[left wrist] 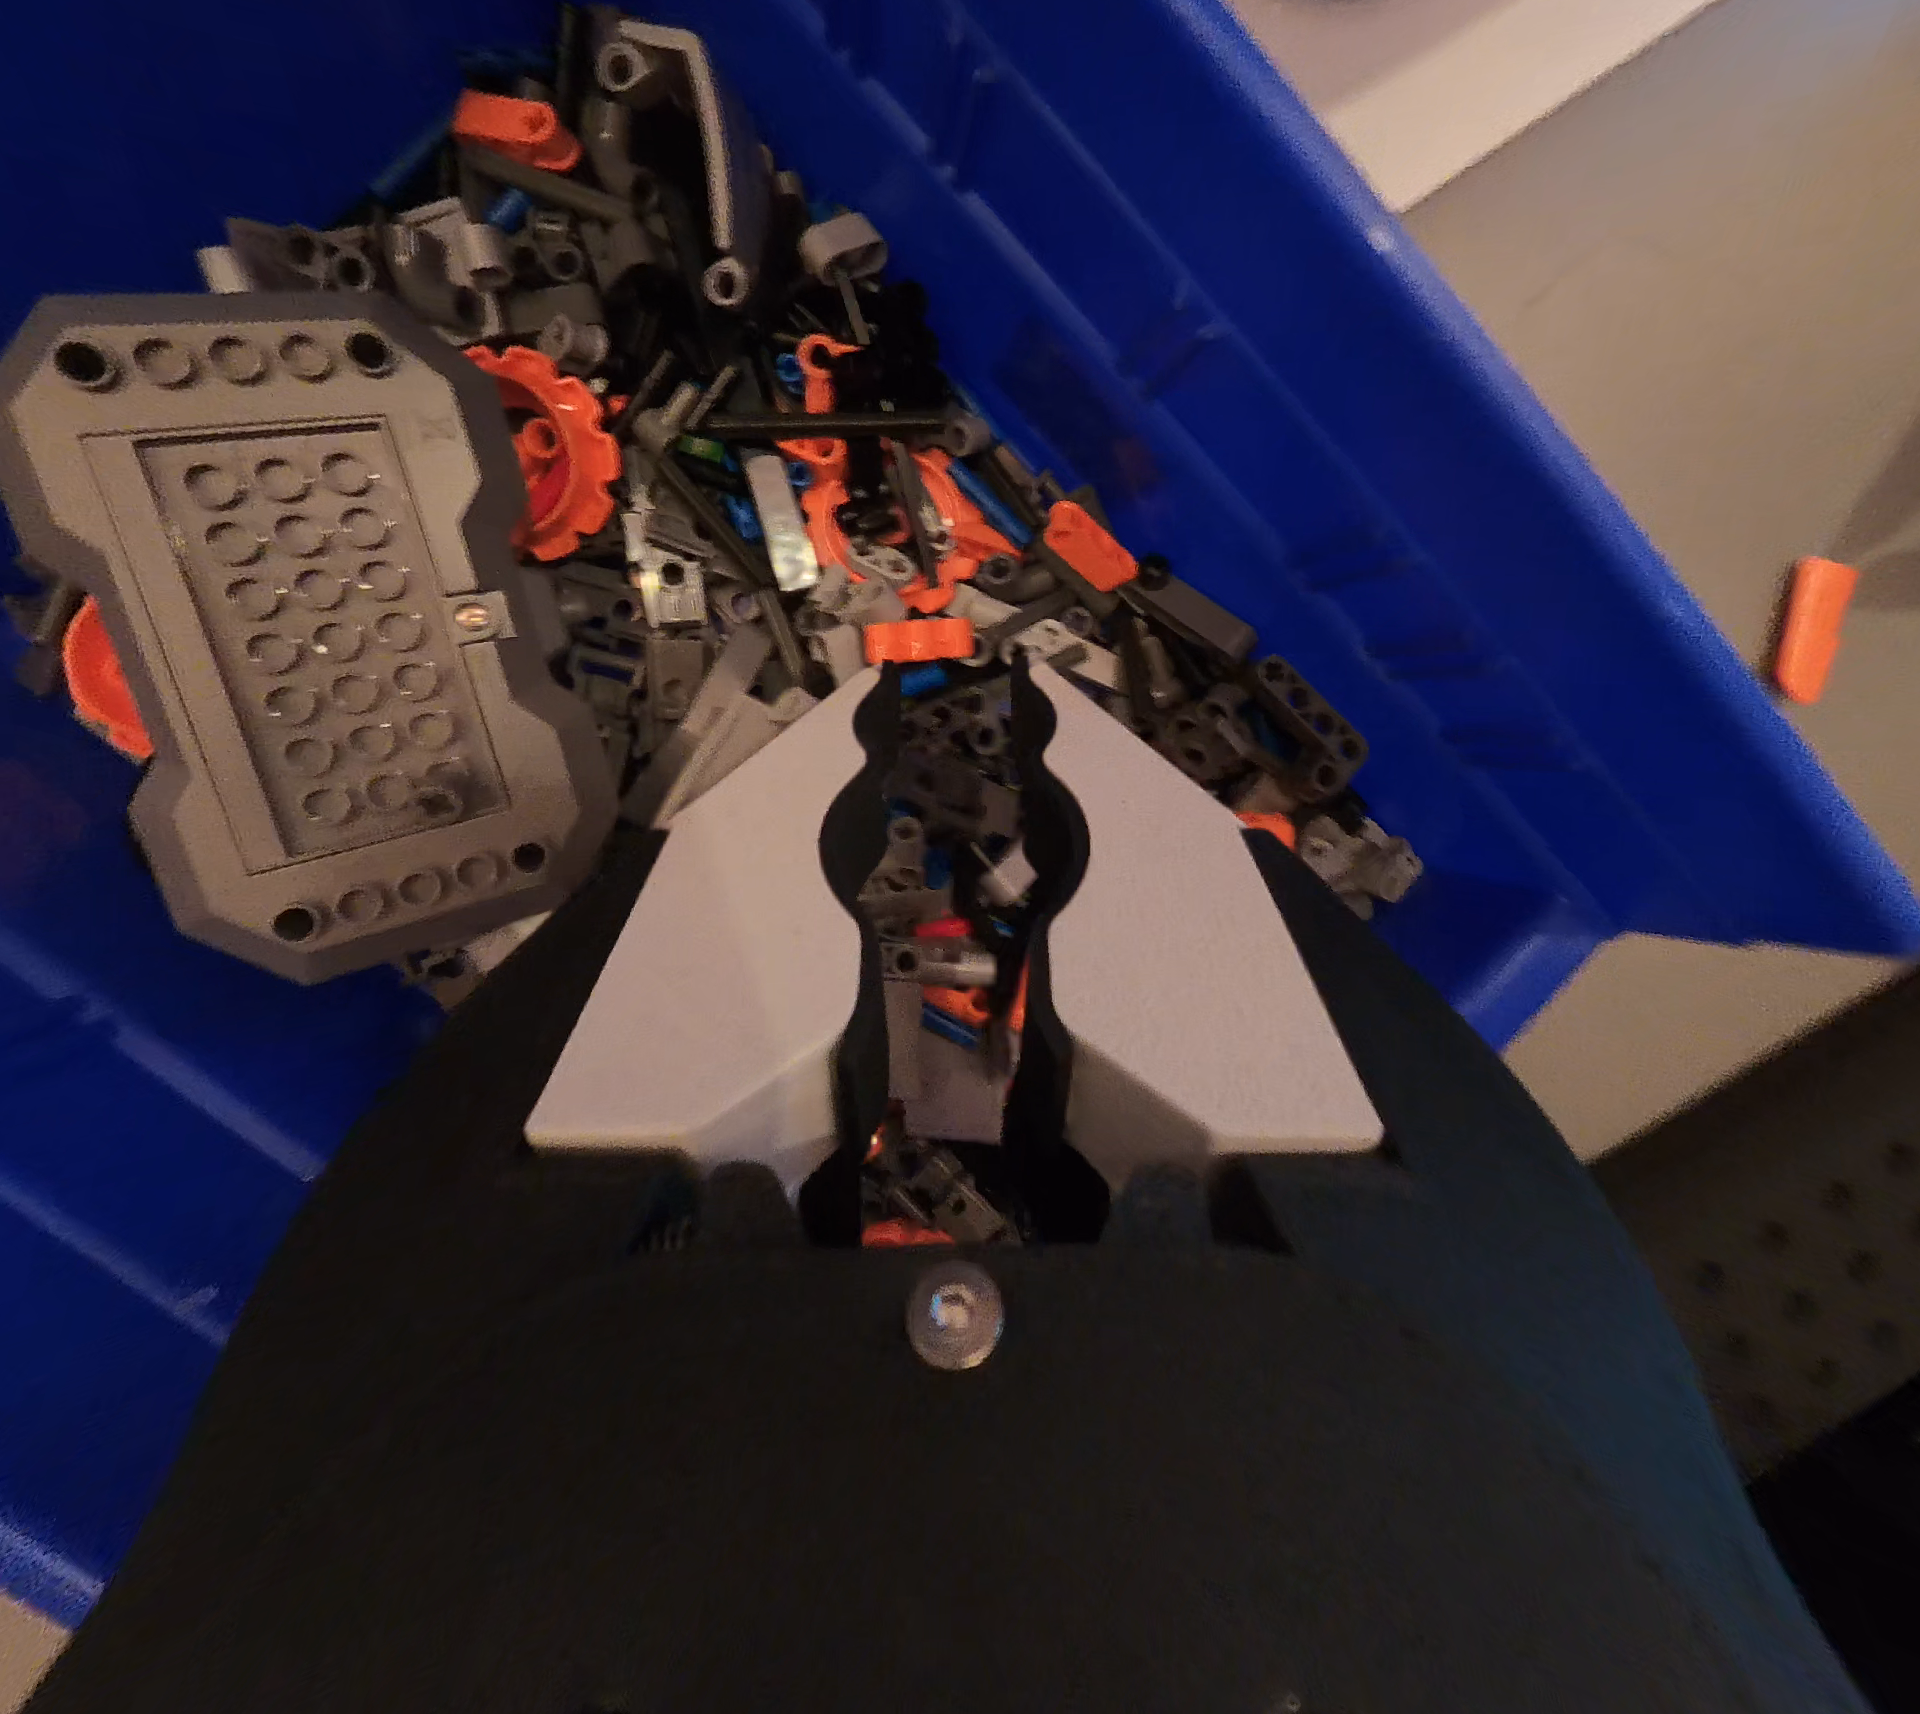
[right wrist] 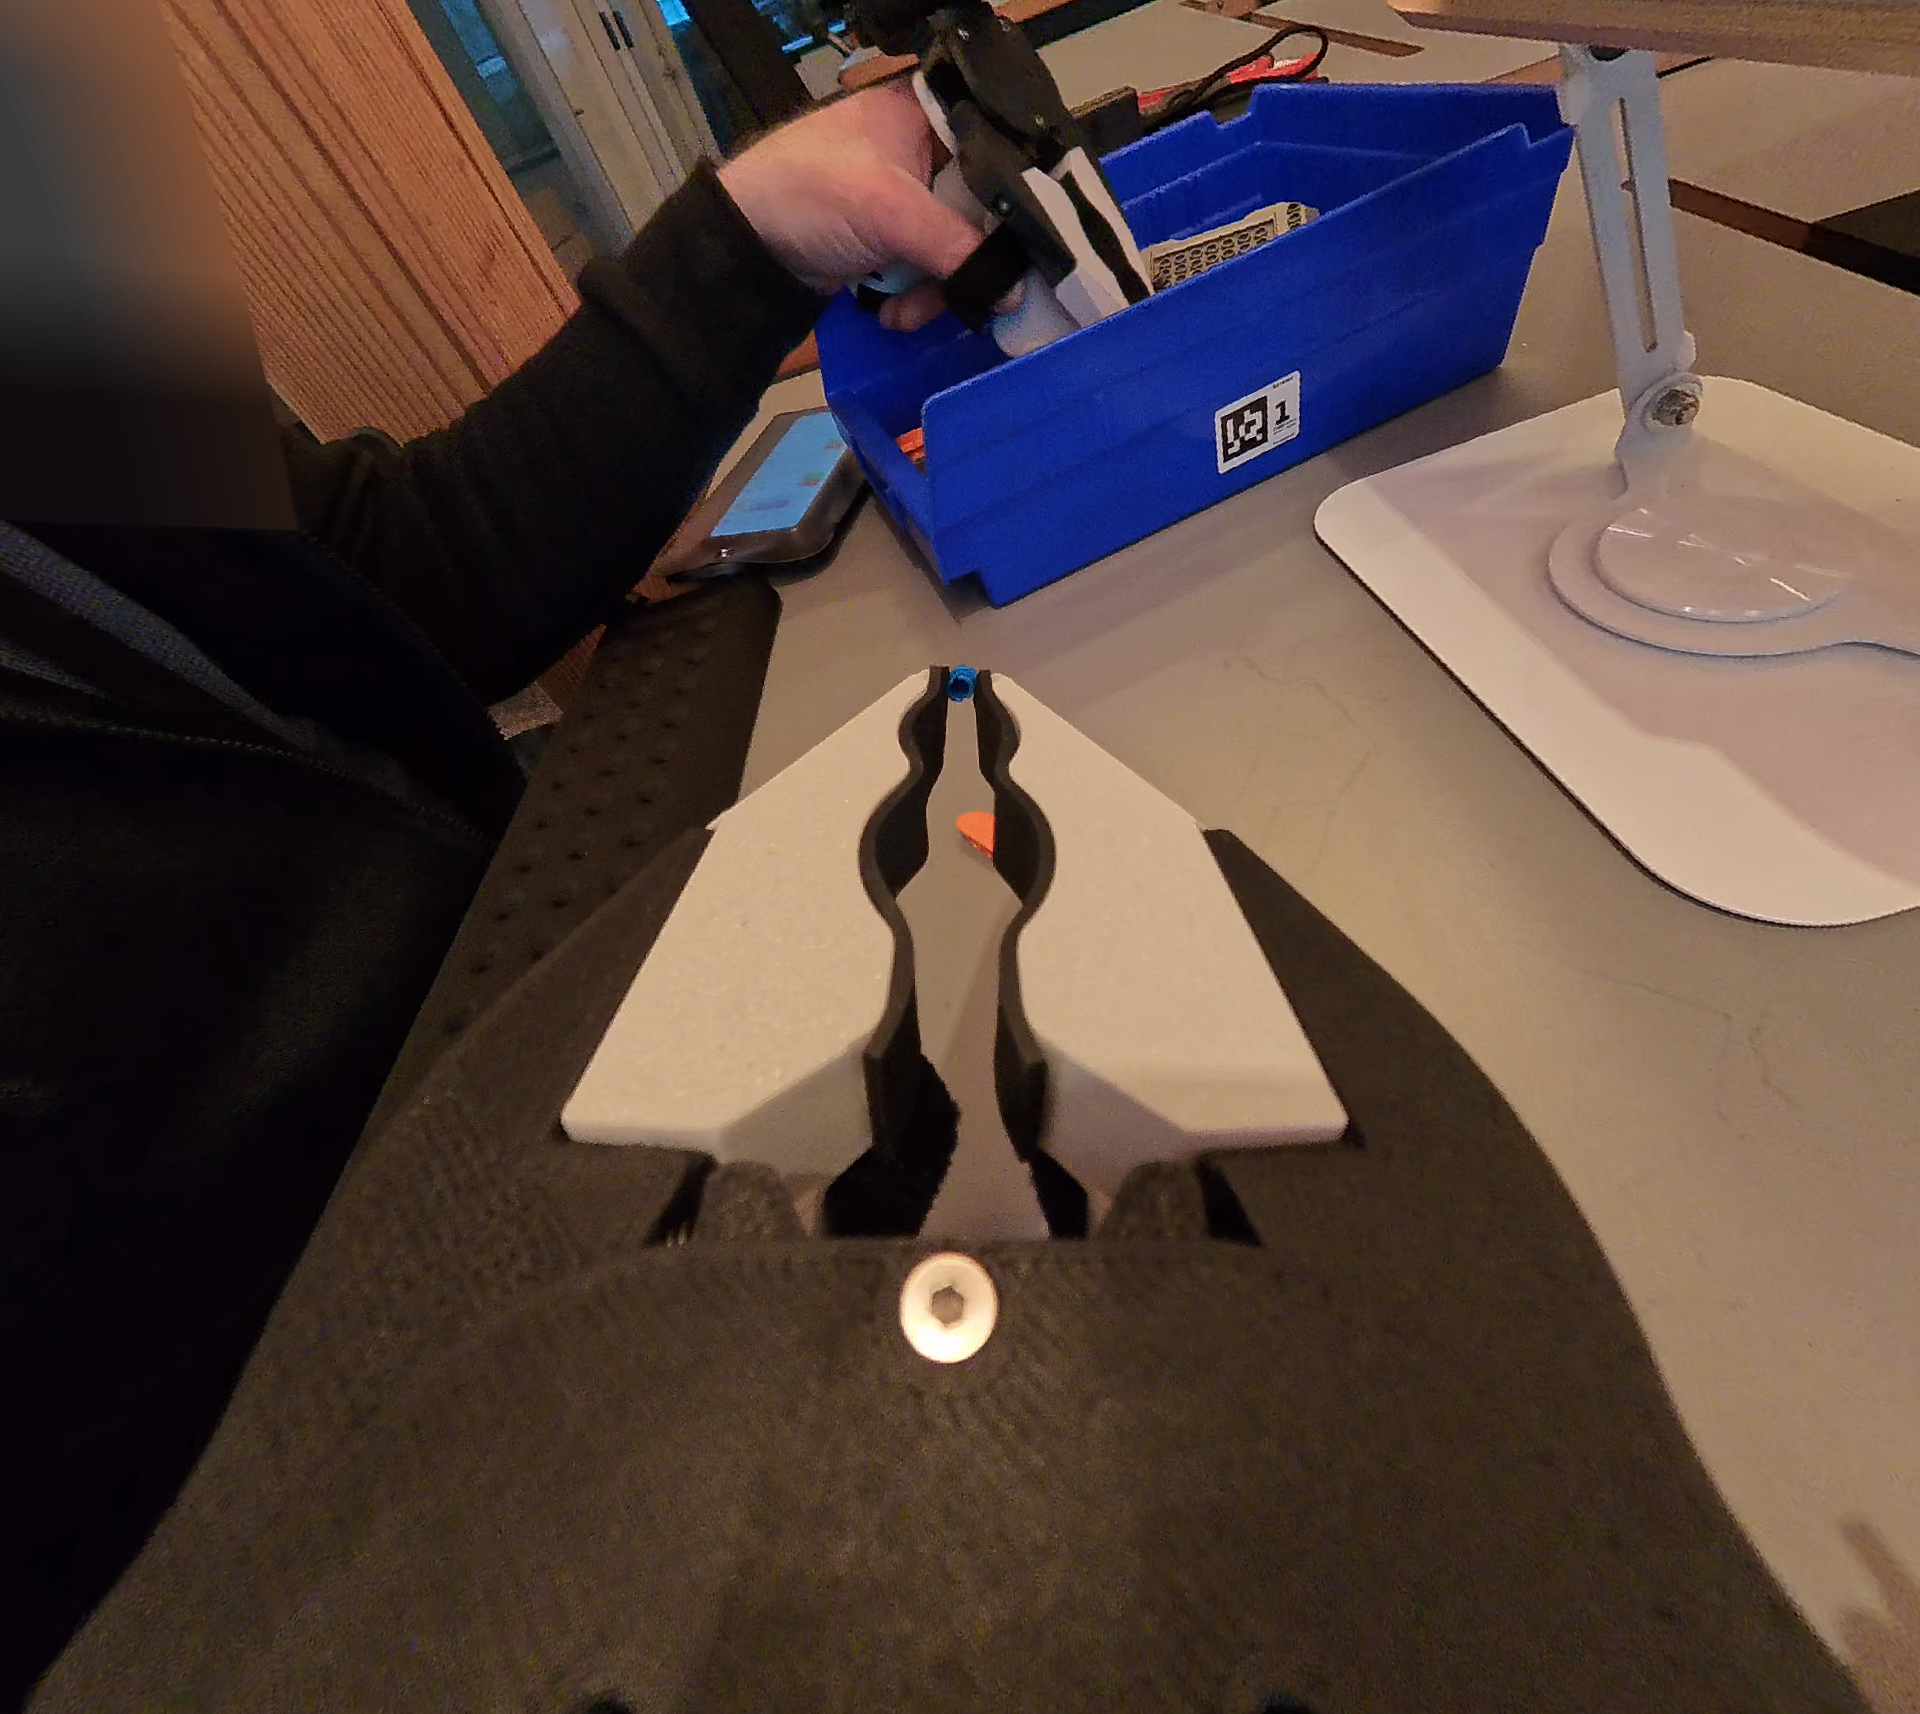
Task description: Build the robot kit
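Jaws of left gripper (left wrist: 948,677) nearly together inside blue bin (left wrist: 1143,137), tips just below orange round piece (left wrist: 917,639), long axis crosswise to them. Right gripper (right wrist: 963,688) clamped on small blue pin (right wrist: 959,684), above worktop (right wrist: 1299,885), mid-frame.

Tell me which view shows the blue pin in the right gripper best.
The right wrist view: the blue pin sits pinched at the tips of the right gripper, clear against the grey table. The left wrist view shows none of it, only the left gripper over the blue bin.
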Demonstrator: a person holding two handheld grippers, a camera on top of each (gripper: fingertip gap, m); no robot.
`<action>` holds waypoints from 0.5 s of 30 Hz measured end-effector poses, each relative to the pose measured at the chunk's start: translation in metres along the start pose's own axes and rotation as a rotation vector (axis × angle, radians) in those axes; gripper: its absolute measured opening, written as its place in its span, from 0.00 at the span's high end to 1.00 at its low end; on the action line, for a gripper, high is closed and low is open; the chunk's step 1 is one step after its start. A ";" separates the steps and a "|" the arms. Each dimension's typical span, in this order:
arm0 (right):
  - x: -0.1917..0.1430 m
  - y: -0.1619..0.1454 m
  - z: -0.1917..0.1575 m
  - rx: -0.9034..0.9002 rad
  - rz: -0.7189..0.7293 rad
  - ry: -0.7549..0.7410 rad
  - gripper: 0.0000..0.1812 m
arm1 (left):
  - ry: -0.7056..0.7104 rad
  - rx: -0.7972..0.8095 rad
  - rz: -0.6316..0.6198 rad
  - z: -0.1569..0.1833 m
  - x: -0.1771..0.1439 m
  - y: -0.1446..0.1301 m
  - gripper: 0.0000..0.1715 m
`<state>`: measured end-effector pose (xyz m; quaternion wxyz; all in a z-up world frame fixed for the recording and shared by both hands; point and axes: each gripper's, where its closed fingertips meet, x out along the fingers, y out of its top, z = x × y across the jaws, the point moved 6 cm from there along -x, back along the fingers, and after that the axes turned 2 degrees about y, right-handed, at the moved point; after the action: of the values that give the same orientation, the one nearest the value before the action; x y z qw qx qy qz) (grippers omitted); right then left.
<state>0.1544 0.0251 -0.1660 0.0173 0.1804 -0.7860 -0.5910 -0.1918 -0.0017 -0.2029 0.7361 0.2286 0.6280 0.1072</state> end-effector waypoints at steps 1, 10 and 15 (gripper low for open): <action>0.000 0.000 0.000 0.001 0.000 0.000 0.98 | 0.030 -0.012 -0.014 -0.005 0.003 -0.001 0.89; -0.001 0.000 0.001 0.006 0.003 -0.001 0.98 | 0.045 -0.013 -0.044 -0.009 0.020 0.001 0.90; -0.002 0.001 0.002 0.007 0.007 -0.001 0.98 | 0.035 -0.003 -0.050 -0.007 0.021 0.000 0.92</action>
<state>0.1559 0.0273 -0.1656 0.0184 0.1774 -0.7888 -0.5883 -0.1945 0.0087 -0.2217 0.7278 0.2096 0.6462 0.0938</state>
